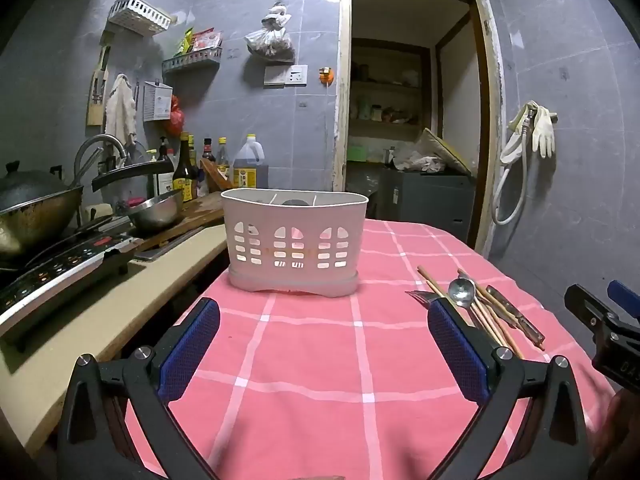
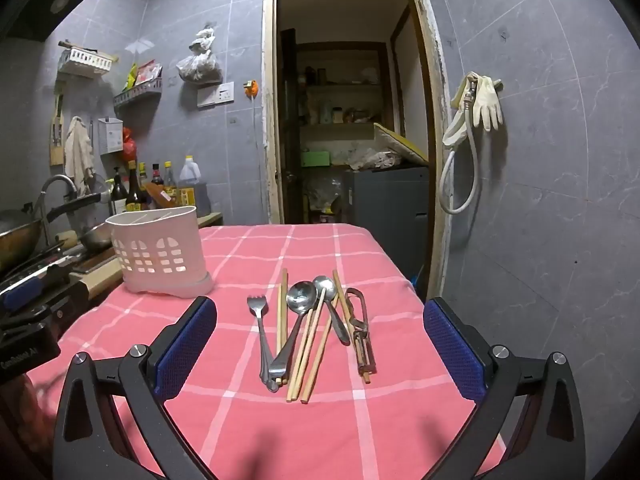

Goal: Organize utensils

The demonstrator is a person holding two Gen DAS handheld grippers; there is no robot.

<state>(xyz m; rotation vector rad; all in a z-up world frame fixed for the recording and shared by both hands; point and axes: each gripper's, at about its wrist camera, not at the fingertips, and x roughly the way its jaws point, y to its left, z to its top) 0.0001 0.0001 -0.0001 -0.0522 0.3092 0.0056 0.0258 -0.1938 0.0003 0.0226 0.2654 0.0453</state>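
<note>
White caddy (image 1: 294,240) stands left of loose utensils (image 2: 310,332); jaws of left gripper (image 1: 324,320) and right gripper (image 2: 320,320) apart, empty

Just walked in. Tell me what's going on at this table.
A person holds two grippers over a pink checked tablecloth, sorting utensils. Nothing is picked up yet: the left gripper and right gripper are both open and empty. A fork, spoons, chopsticks and a peeler lie loose; the white caddy stands left.
</note>
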